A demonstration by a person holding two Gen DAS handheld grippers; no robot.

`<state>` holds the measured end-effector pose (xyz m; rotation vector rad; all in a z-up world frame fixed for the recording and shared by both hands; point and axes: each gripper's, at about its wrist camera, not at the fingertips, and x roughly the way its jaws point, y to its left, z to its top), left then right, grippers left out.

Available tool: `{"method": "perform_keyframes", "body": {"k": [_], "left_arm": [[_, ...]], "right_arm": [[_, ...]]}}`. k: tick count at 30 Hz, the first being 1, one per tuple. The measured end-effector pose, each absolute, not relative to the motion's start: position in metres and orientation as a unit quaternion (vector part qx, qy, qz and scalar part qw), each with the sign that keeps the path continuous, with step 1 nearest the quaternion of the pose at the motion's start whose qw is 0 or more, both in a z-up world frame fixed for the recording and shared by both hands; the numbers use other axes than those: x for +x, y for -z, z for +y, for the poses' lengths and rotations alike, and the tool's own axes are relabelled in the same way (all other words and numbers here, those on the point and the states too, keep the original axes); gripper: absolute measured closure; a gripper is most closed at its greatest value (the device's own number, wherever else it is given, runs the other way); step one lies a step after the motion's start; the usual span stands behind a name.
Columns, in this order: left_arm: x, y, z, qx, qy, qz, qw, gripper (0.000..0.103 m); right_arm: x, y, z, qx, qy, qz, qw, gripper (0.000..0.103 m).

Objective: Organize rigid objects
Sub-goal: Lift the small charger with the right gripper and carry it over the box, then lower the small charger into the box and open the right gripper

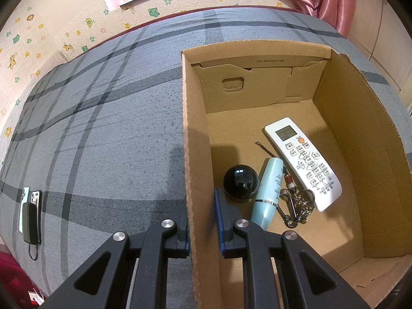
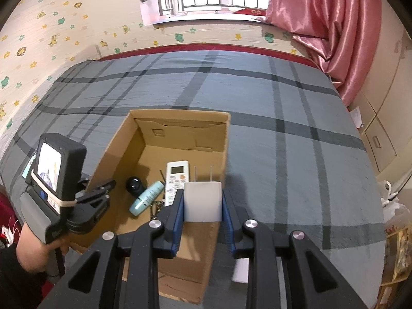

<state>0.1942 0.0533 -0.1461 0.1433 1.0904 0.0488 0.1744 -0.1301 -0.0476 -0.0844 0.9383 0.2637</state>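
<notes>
An open cardboard box [image 1: 195, 139] stands on the grey plaid bed. Inside lie a white remote [image 1: 303, 162], a black ball [image 1: 240, 180], a pale teal tube [image 1: 269, 188] and a metal keychain [image 1: 296, 203]. My left gripper [image 1: 202, 221] is shut on the box's left wall, one finger inside, one outside. It shows in the right wrist view [image 2: 103, 188] too. My right gripper [image 2: 203, 206] is shut on a white plug adapter [image 2: 203, 200], prongs pointing away, held above the box's [image 2: 180, 118] near right part. The remote [image 2: 177, 177], ball [image 2: 134, 184] and tube [image 2: 146, 197] lie below.
Phones with a dark power bank and cable [image 1: 31, 213] lie on the bed at the far left. A pink curtain [image 2: 334, 25] hangs at the back right, with a cabinet [image 2: 381, 139] beside the bed. A wall with stickers runs behind the bed.
</notes>
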Motion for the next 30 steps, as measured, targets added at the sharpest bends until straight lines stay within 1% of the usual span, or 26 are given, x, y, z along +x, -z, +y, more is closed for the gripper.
{"method": "perform_keyframes", "body": {"k": [14, 30], "left_arm": [[0.194, 0.147, 0.054, 0.066, -0.021, 0.518, 0.853, 0.088], [0.194, 0.149, 0.054, 0.067, -0.021, 0.517, 0.853, 0.087]], "right_arm": [[0.194, 0.074, -0.08, -0.056, -0.168, 0.474, 0.863, 0.075], [0.224, 0.141, -0.052, -0.041, -0.176, 0.546, 0.818, 0.075]]}}
